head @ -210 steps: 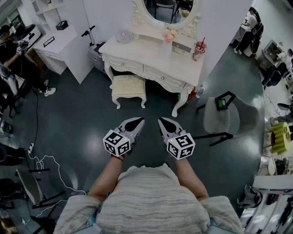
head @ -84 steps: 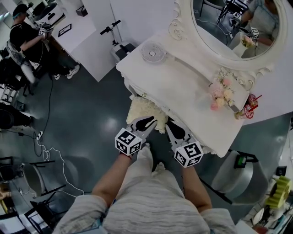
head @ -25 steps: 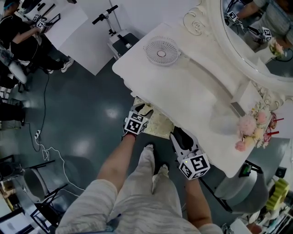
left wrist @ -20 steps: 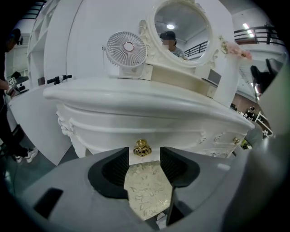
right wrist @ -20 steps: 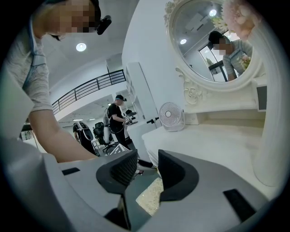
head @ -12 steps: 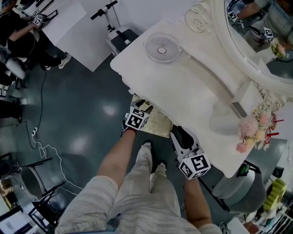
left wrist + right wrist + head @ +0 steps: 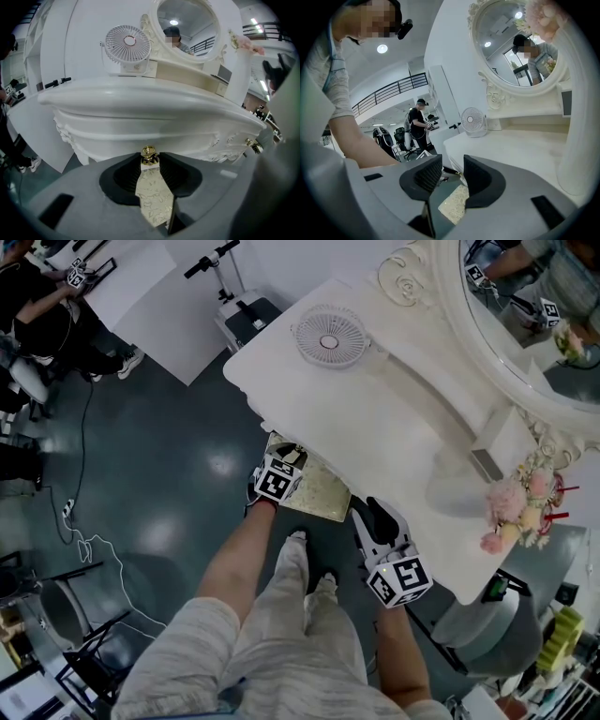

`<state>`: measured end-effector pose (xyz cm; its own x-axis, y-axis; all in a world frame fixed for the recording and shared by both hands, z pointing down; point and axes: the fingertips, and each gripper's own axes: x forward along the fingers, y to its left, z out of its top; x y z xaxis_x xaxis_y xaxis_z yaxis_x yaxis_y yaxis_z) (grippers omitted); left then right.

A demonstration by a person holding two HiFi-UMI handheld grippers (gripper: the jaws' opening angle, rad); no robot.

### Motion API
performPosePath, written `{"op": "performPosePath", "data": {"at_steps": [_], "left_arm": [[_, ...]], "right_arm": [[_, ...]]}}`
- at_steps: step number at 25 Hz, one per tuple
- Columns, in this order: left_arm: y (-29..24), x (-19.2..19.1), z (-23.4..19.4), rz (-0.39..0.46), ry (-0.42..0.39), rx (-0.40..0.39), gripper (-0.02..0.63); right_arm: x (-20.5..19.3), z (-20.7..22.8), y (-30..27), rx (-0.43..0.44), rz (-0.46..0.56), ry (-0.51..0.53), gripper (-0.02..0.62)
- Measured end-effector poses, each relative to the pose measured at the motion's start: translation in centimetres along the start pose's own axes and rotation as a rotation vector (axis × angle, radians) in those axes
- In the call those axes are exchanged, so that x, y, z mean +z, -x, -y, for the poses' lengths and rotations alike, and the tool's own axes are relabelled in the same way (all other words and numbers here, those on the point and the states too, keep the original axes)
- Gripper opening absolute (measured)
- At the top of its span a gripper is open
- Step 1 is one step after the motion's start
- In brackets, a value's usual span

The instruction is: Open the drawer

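Under the bench [image 7: 140, 101] lip, mid-frame, left gripper [image 7: 149, 161] jaws, just closing, pinch the drawer [image 7: 117, 136] knob [image 7: 148, 152]; drawer shut, running left-right, front facing the camera. Stool [image 7: 152, 197] crowds below, open floor [image 7: 159, 474] at left. Right gripper [image 7: 451, 165] gapes empty, lower centre.

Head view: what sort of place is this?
Probably a lab or studio with a staged bedroom corner: ornate dressing table and mirror, a person at a work desk, floor cables.

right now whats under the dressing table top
A gold drawer knob below the edge, and part of a cream patterned stool seat; the tabletop hides the rest of the stool.
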<state>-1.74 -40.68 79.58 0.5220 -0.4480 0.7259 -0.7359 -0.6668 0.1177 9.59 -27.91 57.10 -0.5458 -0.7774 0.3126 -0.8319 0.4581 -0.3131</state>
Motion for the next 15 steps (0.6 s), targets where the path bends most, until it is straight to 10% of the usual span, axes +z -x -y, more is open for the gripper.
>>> {"op": "performPosePath", "data": {"at_steps": [15], "left_arm": [[1.9, -1.9, 0.0, -0.025, 0.009, 0.008, 0.132]], "right_arm": [[0.2, -0.4, 0.9, -0.007, 0.0, 0.006, 0.106]]}}
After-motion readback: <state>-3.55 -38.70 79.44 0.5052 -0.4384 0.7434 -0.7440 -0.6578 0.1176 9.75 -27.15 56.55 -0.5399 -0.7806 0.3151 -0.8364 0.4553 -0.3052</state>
